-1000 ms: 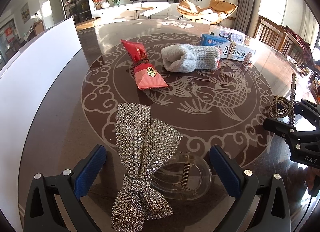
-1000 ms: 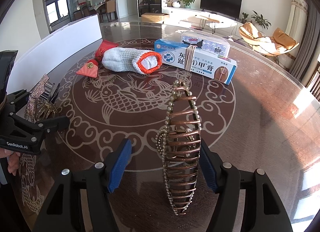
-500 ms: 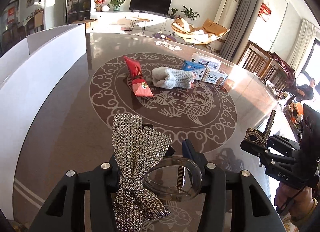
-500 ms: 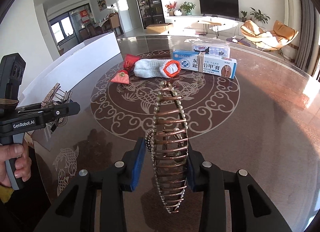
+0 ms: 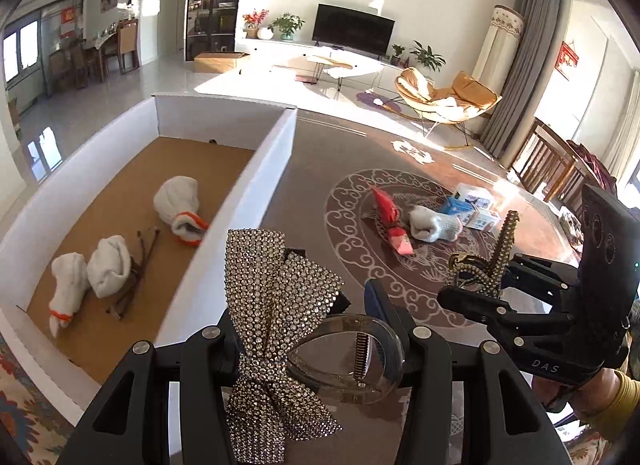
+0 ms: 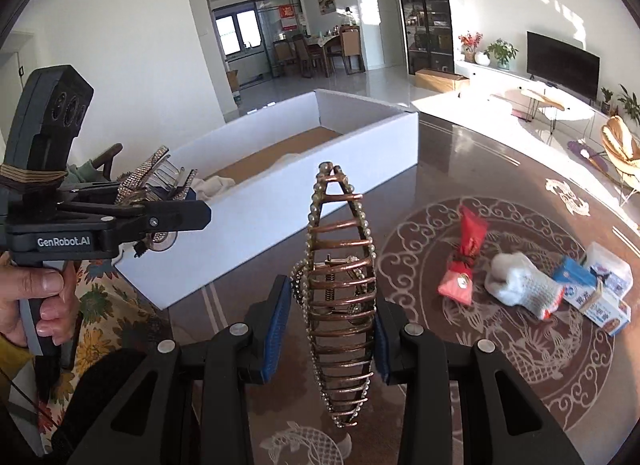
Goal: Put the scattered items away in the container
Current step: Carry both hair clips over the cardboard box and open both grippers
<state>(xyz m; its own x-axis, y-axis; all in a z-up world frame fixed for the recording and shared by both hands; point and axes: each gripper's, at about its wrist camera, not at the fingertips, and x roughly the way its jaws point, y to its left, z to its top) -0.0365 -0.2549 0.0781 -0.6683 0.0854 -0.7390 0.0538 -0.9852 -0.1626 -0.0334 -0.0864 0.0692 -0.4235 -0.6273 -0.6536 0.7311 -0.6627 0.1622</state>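
box (image 5: 276, 153) sits at the left edge of the table (image 5: 312, 193), white walls, brown floor. already in it: three rolled white gloves (image 5: 176, 205) and a few dark thin clips (image 5: 136, 277), can't tell exactly what kind.

left gripper (image 5: 304, 329) is clamped on the rhinestone bow clip (image 5: 272, 305), clear claw part between the pads, lifted off the table, just beside the box's near wall but not over it yet.

right gripper (image 6: 328, 317) is clamped narrow on the copper pearl-edged claw clip (image 6: 340, 285), held upright, also in the air, box wall ahead-left of it. not over the box either.

still on the table, well apart from the box on the round pattern: red sachet (image 6: 460, 265), one more rolled glove (image 6: 520, 285), blue-white ointment carton (image 6: 592, 297) with a clear-wrapped pack (image 6: 608, 265) touching behind it.

my read: roughly half done. two items in transit, both need a carry over the wall and a release. then four left to fetch.
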